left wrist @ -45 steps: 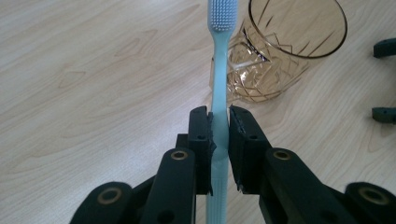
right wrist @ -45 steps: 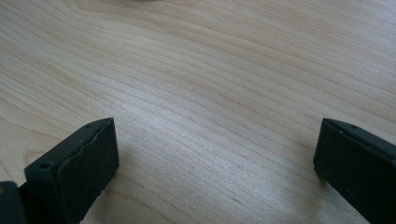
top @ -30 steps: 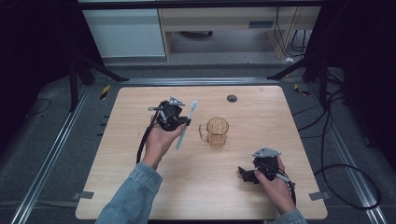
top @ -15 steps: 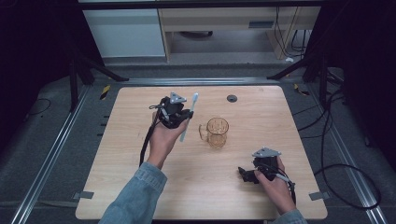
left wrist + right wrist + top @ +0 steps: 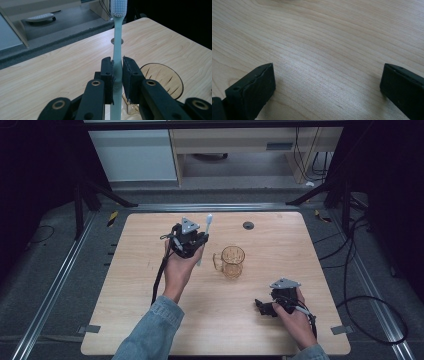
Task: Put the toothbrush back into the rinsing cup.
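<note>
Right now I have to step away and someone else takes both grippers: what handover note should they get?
Left gripper: shut on the toothbrush, clamped on its handle, bristle end pointing away, held above the table just left of the cup.
Right gripper: open, holding nothing, low over bare wood near the front right.
Amber glass cup: upright mid-table, empty as far as visible.
Done: toothbrush picked up.
Left: probably setting it in the cup.

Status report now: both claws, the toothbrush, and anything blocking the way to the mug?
Left claw shut on toothbrush, bristles up. Right claw open, low over table. Amber mug upright beside the left claw, nothing between.
</note>
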Tool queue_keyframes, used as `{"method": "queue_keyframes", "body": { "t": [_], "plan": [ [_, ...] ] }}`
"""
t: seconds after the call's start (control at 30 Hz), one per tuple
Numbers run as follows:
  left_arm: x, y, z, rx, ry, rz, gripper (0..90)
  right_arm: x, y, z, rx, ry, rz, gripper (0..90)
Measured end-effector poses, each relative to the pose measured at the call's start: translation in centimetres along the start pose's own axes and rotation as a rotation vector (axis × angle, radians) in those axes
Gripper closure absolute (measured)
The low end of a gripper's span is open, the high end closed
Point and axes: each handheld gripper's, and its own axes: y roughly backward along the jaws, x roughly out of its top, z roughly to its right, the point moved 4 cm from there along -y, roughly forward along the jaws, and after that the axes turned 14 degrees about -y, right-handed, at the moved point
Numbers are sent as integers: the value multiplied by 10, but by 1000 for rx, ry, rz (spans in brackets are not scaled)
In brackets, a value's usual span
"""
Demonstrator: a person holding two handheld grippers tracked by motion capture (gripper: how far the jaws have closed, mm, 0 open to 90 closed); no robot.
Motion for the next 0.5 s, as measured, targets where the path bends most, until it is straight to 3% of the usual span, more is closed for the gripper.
{"method": "queue_keyframes", "body": {
  "t": [0.2,0.5],
  "plan": [
    [3,3,5,32,-28,33,788,0,0,0,1,2,0,4],
    [12,9,5,72,-27,97,789,0,0,0,6,5,-1,4]
  ]
}}
